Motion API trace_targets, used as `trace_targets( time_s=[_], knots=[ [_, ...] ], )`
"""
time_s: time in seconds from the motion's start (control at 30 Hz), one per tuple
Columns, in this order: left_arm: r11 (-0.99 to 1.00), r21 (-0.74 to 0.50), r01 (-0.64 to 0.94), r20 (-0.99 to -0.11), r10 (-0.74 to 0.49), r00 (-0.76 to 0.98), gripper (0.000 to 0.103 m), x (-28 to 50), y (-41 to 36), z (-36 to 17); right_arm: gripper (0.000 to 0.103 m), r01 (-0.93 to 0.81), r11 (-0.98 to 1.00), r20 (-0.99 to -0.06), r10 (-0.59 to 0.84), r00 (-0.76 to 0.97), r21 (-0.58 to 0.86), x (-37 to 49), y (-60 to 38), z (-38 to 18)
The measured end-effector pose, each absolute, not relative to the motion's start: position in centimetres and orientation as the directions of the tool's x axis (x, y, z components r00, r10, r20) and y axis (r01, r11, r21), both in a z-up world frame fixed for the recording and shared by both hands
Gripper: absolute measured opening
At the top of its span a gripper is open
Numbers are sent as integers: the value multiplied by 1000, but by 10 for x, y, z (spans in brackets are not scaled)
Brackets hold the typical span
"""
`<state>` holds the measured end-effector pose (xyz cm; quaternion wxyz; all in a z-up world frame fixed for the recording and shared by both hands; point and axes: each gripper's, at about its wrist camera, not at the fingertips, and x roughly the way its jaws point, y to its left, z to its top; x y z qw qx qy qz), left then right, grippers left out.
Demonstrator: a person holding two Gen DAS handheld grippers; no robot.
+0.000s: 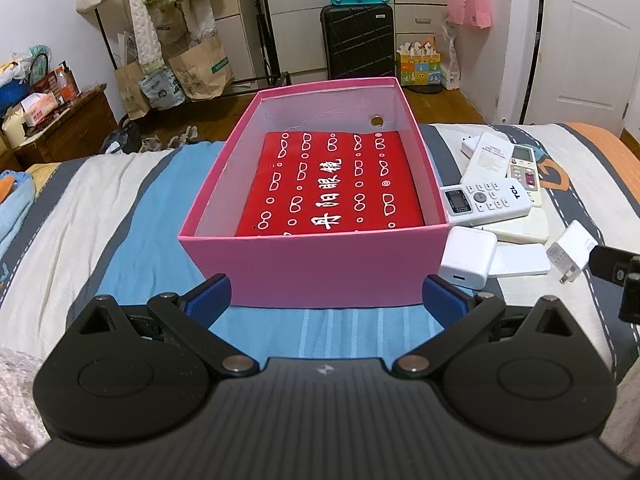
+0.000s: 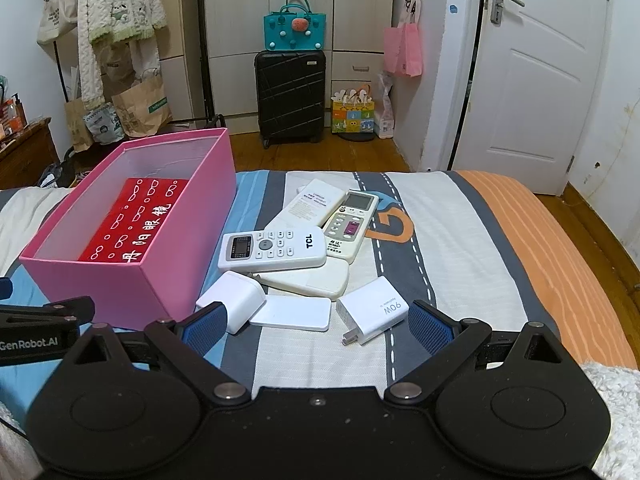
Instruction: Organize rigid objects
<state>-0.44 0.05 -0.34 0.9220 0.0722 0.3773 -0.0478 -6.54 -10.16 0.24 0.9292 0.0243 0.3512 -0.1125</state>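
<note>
Spread across the striped bed (image 2: 460,216), we are facing a pink box (image 1: 320,268) with a red sheet lying flat inside. Right of the box, remotes (image 2: 272,250) and white chargers (image 2: 374,310) are lying clustered, probably awaiting sorting into it. Our left gripper (image 1: 327,294) is hovering released before the box; our right gripper (image 2: 316,326) is gaping empty around the chargers.
</note>
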Motion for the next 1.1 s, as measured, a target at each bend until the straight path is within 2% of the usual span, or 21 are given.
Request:
trace_targets(
  time_s=[0.13, 0.23, 0.3, 0.33, 0.43, 0.6, 0.7, 0.87, 1.1],
  knots=[
    [984, 51, 169, -697, -86, 712, 103, -7, 8, 14, 99, 155, 985, -649, -68, 758, 78, -69, -109, 13],
    [978, 10, 207, -672, -146, 726, 103, -9, 20, 39, 99, 47, 977, -559, 78, 826, 206, -78, -123, 30],
    [968, 31, 248, -655, -168, 737, 103, -8, 24, 57, 99, -33, 970, -488, 151, 860, 242, -81, -131, 45],
    [960, 59, 272, -647, -171, 743, 103, -6, 26, 66, 99, -69, 969, -482, 179, 858, 237, -77, -134, 53],
    [940, 141, 312, -645, -152, 749, 103, 10, 29, 88, 99, -128, 968, -515, 225, 827, 217, -57, -136, 75],
    [930, 159, 332, -691, -135, 710, 103, 57, 38, 111, 99, -157, 949, -618, 298, 727, 273, -3, -145, 92],
    [928, 135, 348, -742, -138, 656, 103, 92, 44, 108, 99, -114, 934, -677, 325, 660, 337, 31, -152, 89],
    [940, 27, 341, -827, -171, 535, 103, 147, 64, 78, 99, 26, 894, -777, 373, 507, 446, 78, -163, 50],
    [954, -15, 300, -870, -161, 466, 103, 191, 86, 27, 97, -14, 956, -854, 268, 446, 292, 103, -141, 12]
  ],
)
